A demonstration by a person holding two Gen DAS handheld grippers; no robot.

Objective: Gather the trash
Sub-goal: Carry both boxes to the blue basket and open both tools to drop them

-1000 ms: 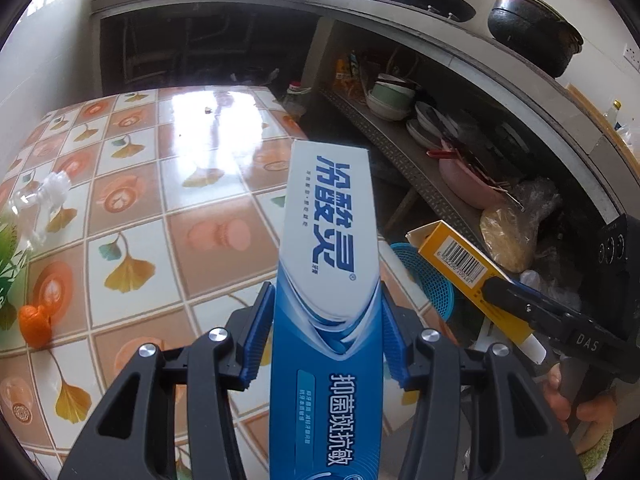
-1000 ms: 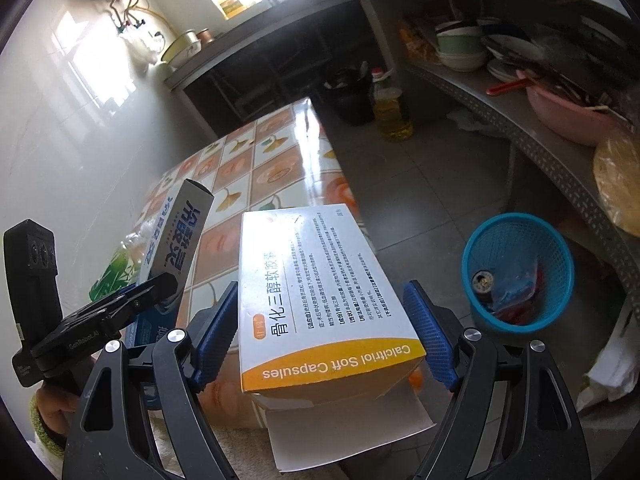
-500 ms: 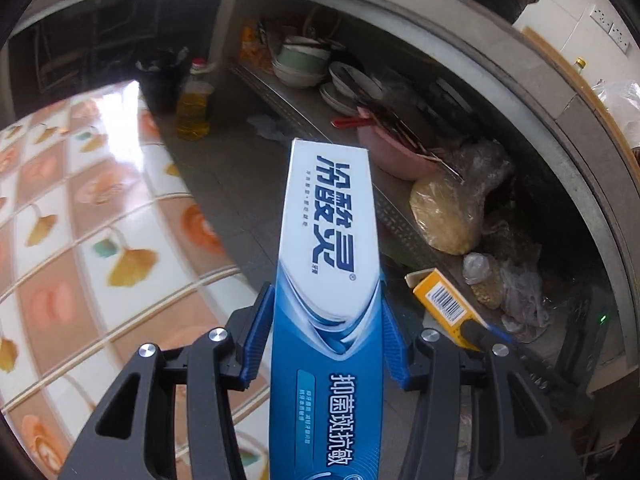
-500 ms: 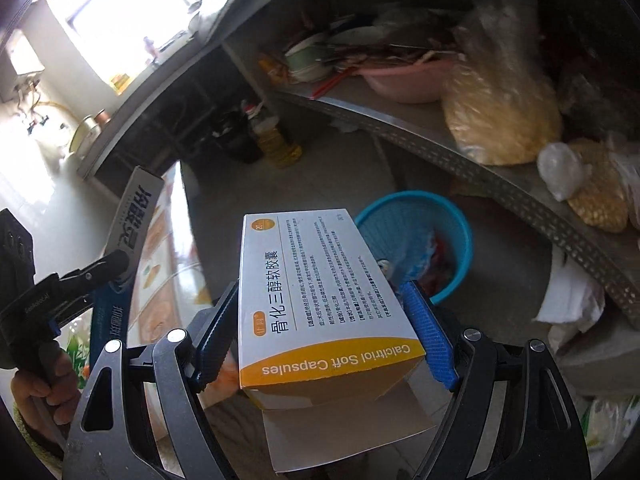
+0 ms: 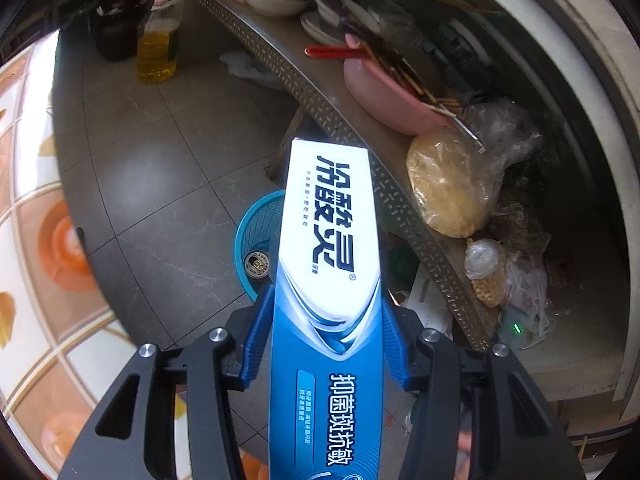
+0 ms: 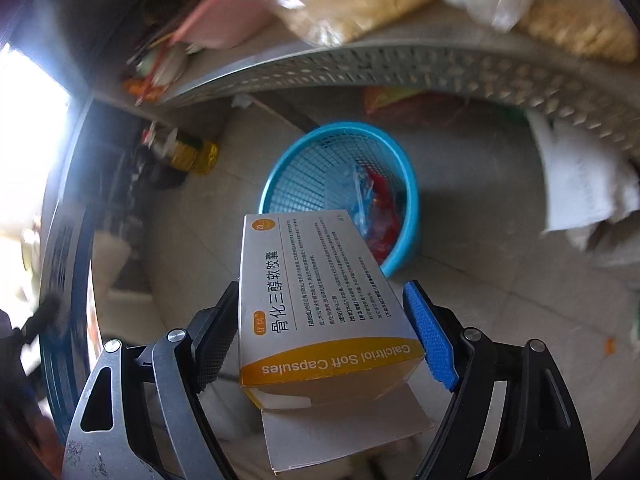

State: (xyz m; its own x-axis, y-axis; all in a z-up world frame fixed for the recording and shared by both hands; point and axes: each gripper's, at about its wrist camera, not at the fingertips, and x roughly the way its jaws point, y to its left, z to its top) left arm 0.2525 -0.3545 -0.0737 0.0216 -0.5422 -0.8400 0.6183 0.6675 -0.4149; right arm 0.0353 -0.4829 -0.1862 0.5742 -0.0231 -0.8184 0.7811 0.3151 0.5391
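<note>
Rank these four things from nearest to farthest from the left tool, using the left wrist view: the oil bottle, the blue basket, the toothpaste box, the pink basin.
1. Toothpaste box: clamped in the left tool.
2. Blue basket: on the floor just beyond, partly behind the box.
3. Pink basin: on the metal shelf, upper right.
4. Oil bottle: on the floor, far upper left.

Blue-white toothpaste box [image 5: 326, 280], turquoise basket [image 6: 396, 168]

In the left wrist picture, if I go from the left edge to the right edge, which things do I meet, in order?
Tiled tabletop with orange leaf pattern → plastic bottle of yellow oil → blue plastic mesh basket → blue and white toothpaste box held in the left gripper → clear bag of yellowish grain.
</note>
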